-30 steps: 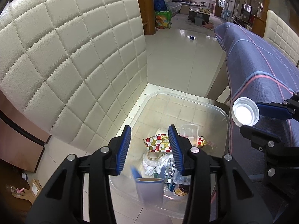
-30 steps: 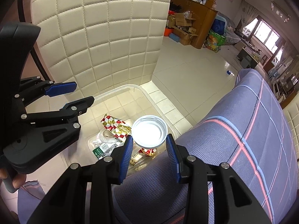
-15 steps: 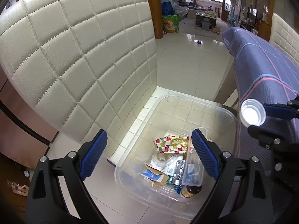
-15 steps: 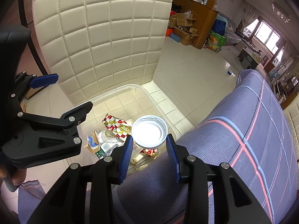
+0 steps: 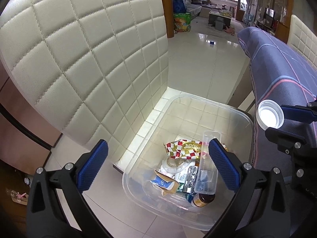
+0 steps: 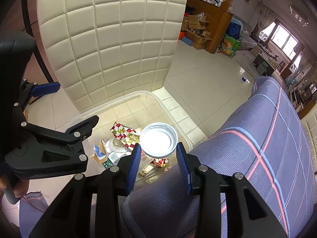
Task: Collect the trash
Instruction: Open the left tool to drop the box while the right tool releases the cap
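A clear plastic bin (image 5: pixel 198 97) stands on the tiled floor. It holds a torn blue-and-brown carton (image 5: pixel 164 184), a red-and-gold checked wrapper (image 5: pixel 184 148), a clear tray (image 5: pixel 208 164) and a brown jar (image 5: pixel 202 199). My left gripper (image 5: pixel 157 148) hangs above the bin, its jaws opening wide with nothing between them. My right gripper (image 6: pixel 158 147) is shut on a white round lid (image 6: pixel 158 141), held over the bin's edge (image 6: pixel 122 98) beside the checked cloth. The left wrist view shows the lid (image 5: pixel 270 115) at far right; the right wrist view shows the left gripper (image 6: pixel 73 103) at left.
A cream quilted chair back (image 5: pixel 89 59) rises right behind the bin. A purple-blue checked cloth (image 6: pixel 247 158) covers a surface along the bin's right side. A sandal (image 5: pixel 17 196) lies on the floor at left. Furniture and boxes stand far across the room.
The left jaws have swung from narrow to wide apart. The blue-and-brown carton seen dropping below them now lies in the bin. The right gripper and lid have not moved.
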A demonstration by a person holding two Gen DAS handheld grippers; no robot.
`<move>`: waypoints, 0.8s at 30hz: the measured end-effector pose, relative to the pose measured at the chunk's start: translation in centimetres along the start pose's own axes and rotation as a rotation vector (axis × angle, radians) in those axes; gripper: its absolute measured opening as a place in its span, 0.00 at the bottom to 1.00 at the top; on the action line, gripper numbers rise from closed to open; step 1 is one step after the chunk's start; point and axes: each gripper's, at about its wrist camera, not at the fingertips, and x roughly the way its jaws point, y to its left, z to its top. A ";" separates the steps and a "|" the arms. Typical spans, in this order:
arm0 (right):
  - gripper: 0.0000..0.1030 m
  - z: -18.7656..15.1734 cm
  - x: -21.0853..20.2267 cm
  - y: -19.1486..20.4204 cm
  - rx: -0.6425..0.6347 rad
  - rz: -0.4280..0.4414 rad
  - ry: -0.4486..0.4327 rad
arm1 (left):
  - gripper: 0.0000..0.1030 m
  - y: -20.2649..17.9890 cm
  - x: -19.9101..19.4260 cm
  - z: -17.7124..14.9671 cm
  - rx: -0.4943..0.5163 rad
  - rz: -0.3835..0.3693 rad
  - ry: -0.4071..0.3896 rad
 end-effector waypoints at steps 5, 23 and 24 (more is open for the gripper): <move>0.36 0.2 0.0 0.3 -0.007 -0.001 -0.001 | 0.97 0.9 0.2 -0.3 -0.029 0.001 0.009; 0.65 0.2 -0.3 0.3 -0.005 -0.024 -0.007 | 0.97 2.2 0.1 -0.8 -0.064 0.016 0.000; 0.65 0.2 -0.4 0.2 0.001 -0.024 -0.005 | 0.97 2.2 0.0 -0.7 -0.063 0.018 -0.002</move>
